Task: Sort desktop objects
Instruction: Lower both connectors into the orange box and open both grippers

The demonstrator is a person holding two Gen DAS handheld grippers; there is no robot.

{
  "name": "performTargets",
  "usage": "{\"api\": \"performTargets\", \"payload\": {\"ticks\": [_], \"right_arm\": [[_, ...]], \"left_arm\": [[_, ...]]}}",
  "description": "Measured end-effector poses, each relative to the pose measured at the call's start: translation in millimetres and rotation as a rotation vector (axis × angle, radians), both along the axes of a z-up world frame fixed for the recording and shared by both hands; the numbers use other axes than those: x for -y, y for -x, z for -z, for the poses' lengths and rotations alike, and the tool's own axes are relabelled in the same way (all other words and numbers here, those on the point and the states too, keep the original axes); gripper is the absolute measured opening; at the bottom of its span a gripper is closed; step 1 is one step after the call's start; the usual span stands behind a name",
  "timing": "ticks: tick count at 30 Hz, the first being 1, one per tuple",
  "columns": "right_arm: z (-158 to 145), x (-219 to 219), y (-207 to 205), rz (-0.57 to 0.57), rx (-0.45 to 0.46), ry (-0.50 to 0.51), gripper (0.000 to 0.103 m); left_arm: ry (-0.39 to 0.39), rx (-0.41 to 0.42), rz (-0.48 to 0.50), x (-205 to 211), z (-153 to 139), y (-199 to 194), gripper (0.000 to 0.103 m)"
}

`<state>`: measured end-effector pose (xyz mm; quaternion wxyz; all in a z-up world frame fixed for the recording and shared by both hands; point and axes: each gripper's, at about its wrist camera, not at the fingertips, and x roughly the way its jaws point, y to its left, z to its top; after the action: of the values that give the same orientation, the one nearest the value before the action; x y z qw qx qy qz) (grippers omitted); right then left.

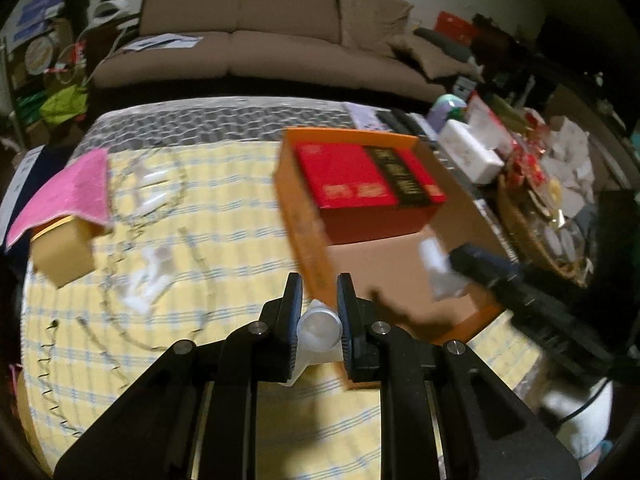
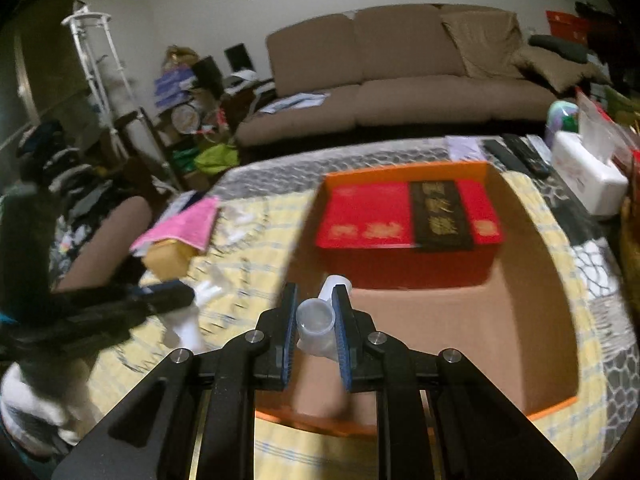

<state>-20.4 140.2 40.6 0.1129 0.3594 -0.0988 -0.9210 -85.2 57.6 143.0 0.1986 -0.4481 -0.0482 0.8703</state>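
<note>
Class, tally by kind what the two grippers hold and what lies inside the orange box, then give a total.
Small clear plastic bottles, one in the left gripper and one in the right gripper: 2
Red boxes inside the orange box: 1
Total: 3

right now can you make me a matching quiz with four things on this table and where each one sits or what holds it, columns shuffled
Things
1. flat red box with a black and gold band
2. pink cloth
3. white tissue box
4. small translucent plastic cup

Places
A. draped over a small tan cardboard box
B. clamped in the right gripper
C. inside the large orange cardboard tray
D. on the table's far right edge, outside the tray

Pairs: 1-C, 2-A, 3-D, 4-B
</note>
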Motion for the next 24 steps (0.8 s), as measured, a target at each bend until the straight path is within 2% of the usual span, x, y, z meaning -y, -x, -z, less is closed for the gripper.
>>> {"api": "performTargets", "payload": {"ticks": [5,11,18,24], "right_arm": [[17,-24,-3,0.031,0.042,-0.026,0.017],[31,-37,0,0.063,0.075,-0.099,0.017],[52,-49,5,0.067,0.141,-0.13,0.017],[62,-58,7,0.07,0.179,-0.105,0.017]], "left_arm": [[0.021,0.008,0.044,-50,4,11,0.016],[0.073,0.032,0.061,-91,26,26,0.016],[0.114,0.067,0.094,-118,48,30,0.016],[0.128,0.07,0.086,-122,53,29,0.016]]}}
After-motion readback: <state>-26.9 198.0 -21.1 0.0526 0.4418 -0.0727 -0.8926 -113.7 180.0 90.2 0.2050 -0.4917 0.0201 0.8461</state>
